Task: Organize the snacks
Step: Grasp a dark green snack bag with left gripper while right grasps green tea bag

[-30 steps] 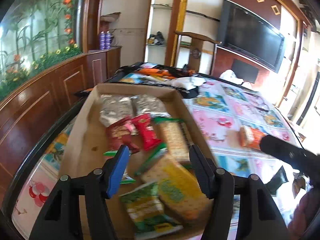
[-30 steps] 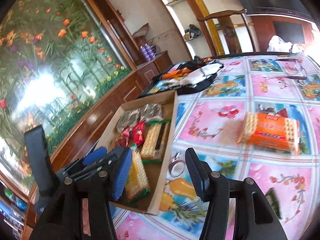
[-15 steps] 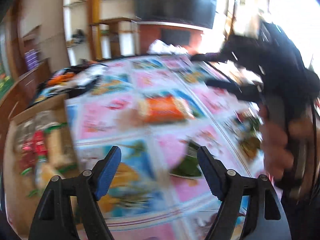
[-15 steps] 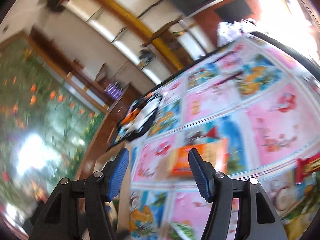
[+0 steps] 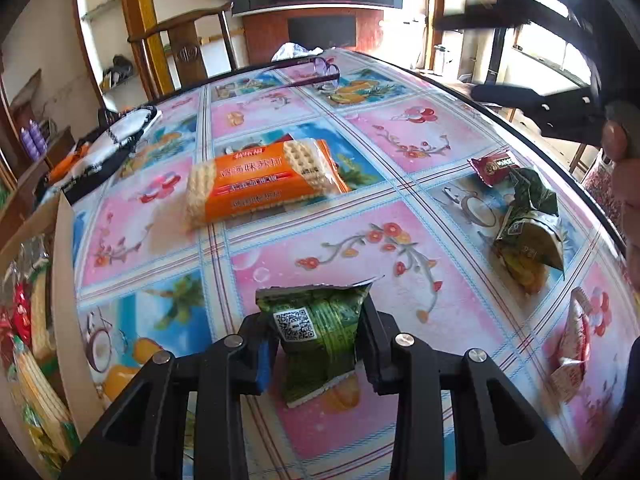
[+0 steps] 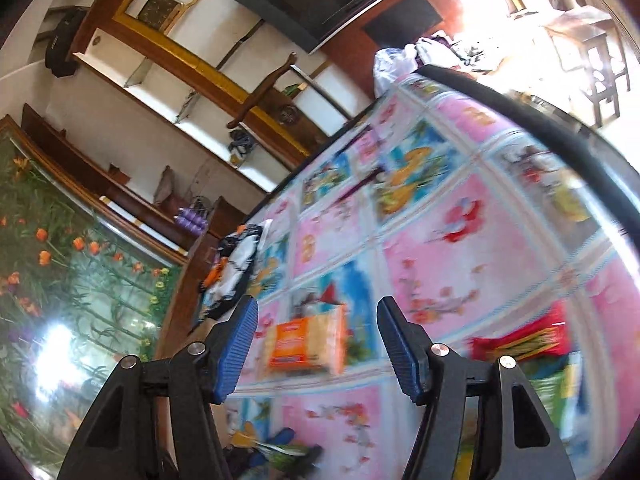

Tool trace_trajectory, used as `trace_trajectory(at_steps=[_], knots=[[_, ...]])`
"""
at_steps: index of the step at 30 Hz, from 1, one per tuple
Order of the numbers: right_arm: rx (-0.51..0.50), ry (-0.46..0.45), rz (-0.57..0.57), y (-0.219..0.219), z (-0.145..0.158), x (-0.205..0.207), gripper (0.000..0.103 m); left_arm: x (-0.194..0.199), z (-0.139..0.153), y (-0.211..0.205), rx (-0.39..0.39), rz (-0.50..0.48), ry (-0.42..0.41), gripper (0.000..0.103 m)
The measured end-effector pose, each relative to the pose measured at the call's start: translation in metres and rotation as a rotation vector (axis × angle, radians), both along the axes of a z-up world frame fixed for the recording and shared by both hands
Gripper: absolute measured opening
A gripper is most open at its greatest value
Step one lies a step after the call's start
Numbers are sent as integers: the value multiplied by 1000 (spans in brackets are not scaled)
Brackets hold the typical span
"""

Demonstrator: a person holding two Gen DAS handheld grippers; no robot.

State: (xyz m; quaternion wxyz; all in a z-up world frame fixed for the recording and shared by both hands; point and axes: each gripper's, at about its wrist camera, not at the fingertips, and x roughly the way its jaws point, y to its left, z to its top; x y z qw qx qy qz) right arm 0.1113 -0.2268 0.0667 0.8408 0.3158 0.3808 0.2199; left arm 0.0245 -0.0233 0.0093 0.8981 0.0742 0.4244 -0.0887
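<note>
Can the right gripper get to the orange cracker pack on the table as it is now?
Probably yes. The right gripper is open and empty, the orange cracker pack lies alone on the tablecloth ahead, nothing between.

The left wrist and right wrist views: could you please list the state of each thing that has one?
Left hand-held gripper: jaws just closed, shut on the green snack packet.
Green snack packet: sealed, gripped.
Right hand-held gripper: open, empty.
Orange cracker pack: sealed, flat on the table.
Cardboard box: open-topped, holding snacks.
</note>
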Motion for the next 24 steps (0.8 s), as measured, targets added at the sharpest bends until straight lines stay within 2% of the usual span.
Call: trace_trajectory(at_steps=[4, 7, 10, 12, 15, 16, 18, 19, 20, 22, 24], knots=[[-43, 11, -36, -35, -8, -12, 63, 2, 0, 13, -45, 26, 5, 31], [-116, 19, -82, -55, -16, -21, 63, 2, 0, 18, -47, 43, 5, 31], [-174, 99, -135, -70, -35, -26, 63, 1, 1, 21, -38, 56, 5, 32], [-174, 146, -153, -74, -45, -26, 63, 2, 1, 23, -40, 63, 7, 32], [-170, 157, -114, -63, -48, -25, 63, 3, 2, 25, -44, 70, 9, 32], [-145, 153, -66, -53, -49, -25, 63, 3, 2, 26, -46, 72, 10, 32], [12, 140, 121, -33, -52, -23, 63, 3, 2, 27, -46, 75, 10, 32], [75, 132, 180, -26, -52, -24, 63, 3, 2, 27, -47, 76, 11, 32], [86, 116, 191, -22, -49, -26, 63, 3, 2, 28, -50, 76, 12, 32], [-31, 65, 146, -22, -38, -30, 63, 3, 1, 28, -50, 80, 11, 32], [-94, 45, 104, -27, -34, -32, 63, 4, 1, 30, -55, 87, 12, 32]])
